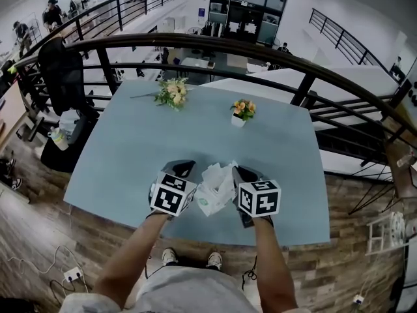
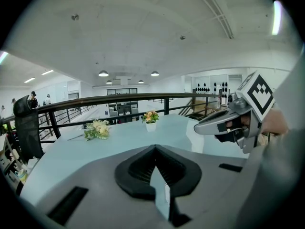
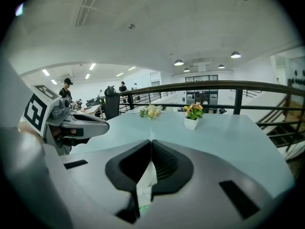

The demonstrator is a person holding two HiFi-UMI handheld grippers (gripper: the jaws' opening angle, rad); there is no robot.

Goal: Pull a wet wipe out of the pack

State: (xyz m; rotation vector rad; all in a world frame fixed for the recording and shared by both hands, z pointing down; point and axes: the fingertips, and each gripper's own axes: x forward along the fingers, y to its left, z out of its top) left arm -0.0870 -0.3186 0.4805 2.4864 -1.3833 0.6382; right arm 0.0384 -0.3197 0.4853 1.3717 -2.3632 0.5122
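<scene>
Task about halfway, my call. Pack (image 1: pixel 210 204) sits at the near edge of the table (image 1: pixel 163 135), between my two tongs. Wet wipe (image 1: pixel 220 175) is partly out: a crumpled white sheet stands up from the top of the pack, leaning right. Its lower end looks tucked in the opening, so it isn't free.

Right tongs (image 1: pixel 242 173): pressed together, pinching a thin white fold of the wipe; a bit of green print shows below it in the right gripper view.

Left tongs (image 1: pixel 182 168): also pressed together, on a thin pale flap. I take that for the pack's left edge, holding it in place, but can't be sure from the left gripper view.

Done: pack secured, wipe gripped and started. Left: draw the wipe up and away until it clears the opening, pack kept down. Risk: the pack lifts along with it, or a second wipe trails.
</scene>
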